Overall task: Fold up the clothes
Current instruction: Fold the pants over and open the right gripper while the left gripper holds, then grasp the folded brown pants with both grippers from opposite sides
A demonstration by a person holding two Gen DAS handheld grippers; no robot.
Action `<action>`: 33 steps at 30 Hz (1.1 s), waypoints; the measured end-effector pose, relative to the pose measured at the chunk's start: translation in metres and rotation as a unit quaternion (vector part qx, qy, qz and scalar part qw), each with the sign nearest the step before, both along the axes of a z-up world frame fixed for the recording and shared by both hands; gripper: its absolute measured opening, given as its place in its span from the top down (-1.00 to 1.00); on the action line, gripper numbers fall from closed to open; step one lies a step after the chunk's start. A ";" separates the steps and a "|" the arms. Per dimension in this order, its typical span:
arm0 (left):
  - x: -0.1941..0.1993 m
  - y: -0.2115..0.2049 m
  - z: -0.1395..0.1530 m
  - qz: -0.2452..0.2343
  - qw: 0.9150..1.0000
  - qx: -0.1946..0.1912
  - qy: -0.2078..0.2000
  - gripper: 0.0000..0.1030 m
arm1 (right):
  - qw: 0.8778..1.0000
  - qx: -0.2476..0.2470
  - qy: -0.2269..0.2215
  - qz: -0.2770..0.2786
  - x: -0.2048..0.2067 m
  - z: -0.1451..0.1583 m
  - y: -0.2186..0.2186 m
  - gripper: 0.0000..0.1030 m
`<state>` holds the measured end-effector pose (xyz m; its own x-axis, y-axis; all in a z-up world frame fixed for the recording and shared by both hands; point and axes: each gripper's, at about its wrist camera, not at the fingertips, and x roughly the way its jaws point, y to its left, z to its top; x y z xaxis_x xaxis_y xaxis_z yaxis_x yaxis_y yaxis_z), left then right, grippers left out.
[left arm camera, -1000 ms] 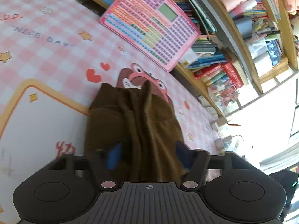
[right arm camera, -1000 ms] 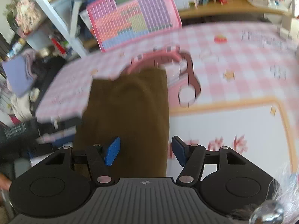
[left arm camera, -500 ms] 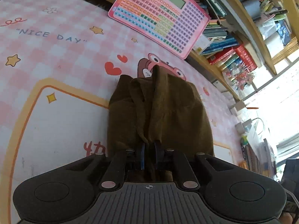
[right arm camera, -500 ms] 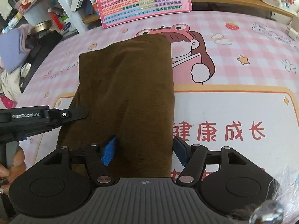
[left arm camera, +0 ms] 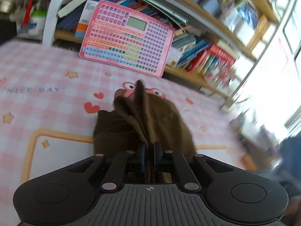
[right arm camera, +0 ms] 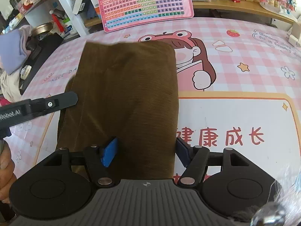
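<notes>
Your left tool (left arm camera: 149,155) is pinched tight on a bunched edge of the brown garment (left arm camera: 150,120); cloth rises in a ridge btwn the blue pads (left arm camera: 142,157) and fans out ahead onto the pink checked mat (left arm camera: 47,103). In the right view that tool comes in from the left edge (right arm camera: 47,104), its tip touching the garment's left side, w/ your hand (right arm camera: 5,167) below it.

Garment (right arm camera: 128,98) lies mid-worktop as a folded rectangle, far edge over the frog-hat cartoon (right arm camera: 188,56), right edge straight, running along the mat's white panel (right arm camera: 235,116).

Your right tool (right arm camera: 145,152) stands wide apart over the near end of the garment: left pad (right arm camera: 109,153) above cloth, right pad (right arm camera: 183,150) just past the right edge. Not gripping anything.

Behind, a pink button board (right arm camera: 144,1) leans on the bookshelf (right arm camera: 235,5).
</notes>
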<state>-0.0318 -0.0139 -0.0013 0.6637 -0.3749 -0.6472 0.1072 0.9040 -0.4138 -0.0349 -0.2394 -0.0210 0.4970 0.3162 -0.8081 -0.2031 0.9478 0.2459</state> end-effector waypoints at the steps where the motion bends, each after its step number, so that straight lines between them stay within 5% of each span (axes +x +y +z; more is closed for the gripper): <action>1: 0.004 0.000 -0.006 0.003 1.000 0.009 0.017 0.85 | 1.000 0.000 0.003 -0.001 0.000 -0.001 0.000 -0.23; 3: 0.011 0.014 -0.020 0.020 0.998 -0.034 0.050 0.76 | 1.000 0.003 0.009 -0.002 0.001 -0.002 -0.001 -0.23; 8: -0.002 0.033 -0.002 0.045 0.996 -0.074 0.023 0.61 | 1.000 0.007 -0.001 -0.007 0.000 0.004 -0.004 -0.23; 10: -0.006 0.040 0.003 0.059 0.995 -0.078 0.011 0.30 | 1.000 0.010 -0.005 -0.009 0.000 0.007 -0.005 -0.23; 12: -0.006 0.047 0.001 0.073 0.993 -0.087 0.017 -0.28 | 1.000 0.019 -0.006 -0.015 0.002 0.009 -0.009 -0.25; 22: 0.007 0.053 -0.029 0.078 0.982 -0.138 0.101 -0.39 | 0.988 0.123 0.057 -0.075 0.031 -0.002 -0.037 -0.34; 26: 0.012 0.057 -0.034 0.068 0.977 -0.170 0.108 -0.75 | 0.983 0.142 0.074 -0.087 0.033 -0.009 -0.038 -0.33; 33: 0.019 0.045 -0.039 0.040 0.981 -0.150 0.113 -0.71 | 0.977 0.168 0.087 -0.094 0.033 -0.015 -0.038 -0.19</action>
<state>-0.0129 0.0313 -0.0402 0.5512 -0.5242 -0.6492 -0.0844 0.7391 -0.6683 -0.0017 -0.2773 -0.0363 0.4358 0.4944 -0.7521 0.0400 0.8242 0.5649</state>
